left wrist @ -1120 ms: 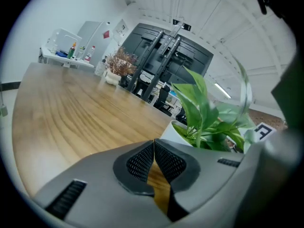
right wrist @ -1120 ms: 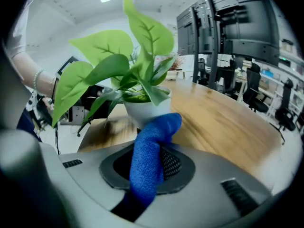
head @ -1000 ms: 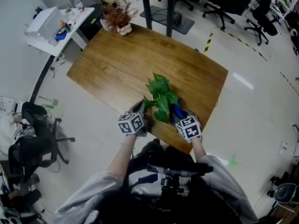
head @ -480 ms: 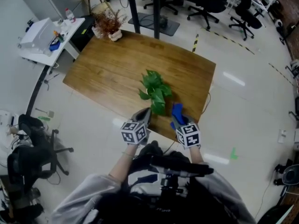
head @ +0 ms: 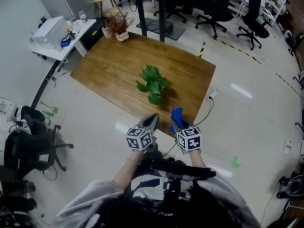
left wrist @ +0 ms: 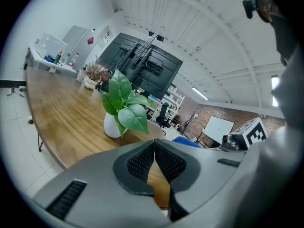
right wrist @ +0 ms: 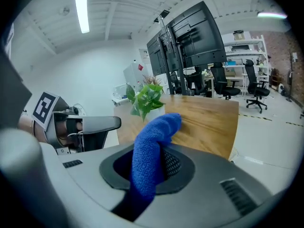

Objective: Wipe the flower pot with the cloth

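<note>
A white flower pot [left wrist: 112, 126] with a green leafy plant [head: 152, 84] stands upright on the wooden table [head: 109, 70], near its front middle. My right gripper [head: 178, 118] is shut on a blue cloth [right wrist: 152, 148], held off the table's near edge, short of the pot. My left gripper [head: 152, 122] is shut with nothing in it, also in front of the table edge. In the right gripper view the pot [right wrist: 154, 111] shows beyond the cloth, with the left gripper [right wrist: 102, 123] at the left.
A dried plant in a white pot [head: 118, 26] stands at the table's far left corner. A white side table [head: 59, 37] with small items is to the left. Office chairs [head: 28, 146] stand at the left and beyond the table. A cable [head: 209, 101] hangs off the right edge.
Both grippers have drawn back from the flower pot toward me, off the table's near edge. The pot now stands alone on the table. The cloth stays in the right gripper.
</note>
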`<state>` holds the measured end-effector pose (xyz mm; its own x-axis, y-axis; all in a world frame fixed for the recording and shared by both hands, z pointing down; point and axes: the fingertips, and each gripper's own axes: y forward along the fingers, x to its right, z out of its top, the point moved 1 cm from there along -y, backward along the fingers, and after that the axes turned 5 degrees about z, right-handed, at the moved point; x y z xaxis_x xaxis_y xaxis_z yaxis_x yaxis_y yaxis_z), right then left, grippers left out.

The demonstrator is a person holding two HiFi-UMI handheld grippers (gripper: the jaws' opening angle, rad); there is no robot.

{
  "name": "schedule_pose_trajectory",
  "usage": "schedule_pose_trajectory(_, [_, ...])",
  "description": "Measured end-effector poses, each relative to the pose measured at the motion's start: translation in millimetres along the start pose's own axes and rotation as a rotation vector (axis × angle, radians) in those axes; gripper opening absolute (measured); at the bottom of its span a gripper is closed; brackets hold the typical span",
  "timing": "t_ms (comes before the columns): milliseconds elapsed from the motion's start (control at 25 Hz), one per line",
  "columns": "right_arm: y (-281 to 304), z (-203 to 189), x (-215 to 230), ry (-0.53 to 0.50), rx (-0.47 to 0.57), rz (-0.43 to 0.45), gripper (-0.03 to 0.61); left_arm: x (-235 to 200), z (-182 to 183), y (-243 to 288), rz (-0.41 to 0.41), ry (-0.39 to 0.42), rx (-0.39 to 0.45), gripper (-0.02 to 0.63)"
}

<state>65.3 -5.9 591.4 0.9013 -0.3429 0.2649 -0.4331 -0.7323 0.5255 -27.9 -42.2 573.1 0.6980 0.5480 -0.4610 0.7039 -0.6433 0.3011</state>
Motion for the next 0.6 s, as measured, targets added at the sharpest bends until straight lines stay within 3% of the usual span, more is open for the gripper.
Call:
schedule_pose_trajectory(400, [-41.3, -19.2, -21.2, -0.054, 0.008, 0.059, 0.071, 34.6, -23.9, -38.9, 0.054, 0.007, 0.029, 0.012])
schedule_pose_trajectory(600, [-32.8, -19.5, -29.0, -0.078, 0.011, 0.082, 0.071, 23.3, -22.3, -41.5, 0.071, -0.006, 0.050, 0.012])
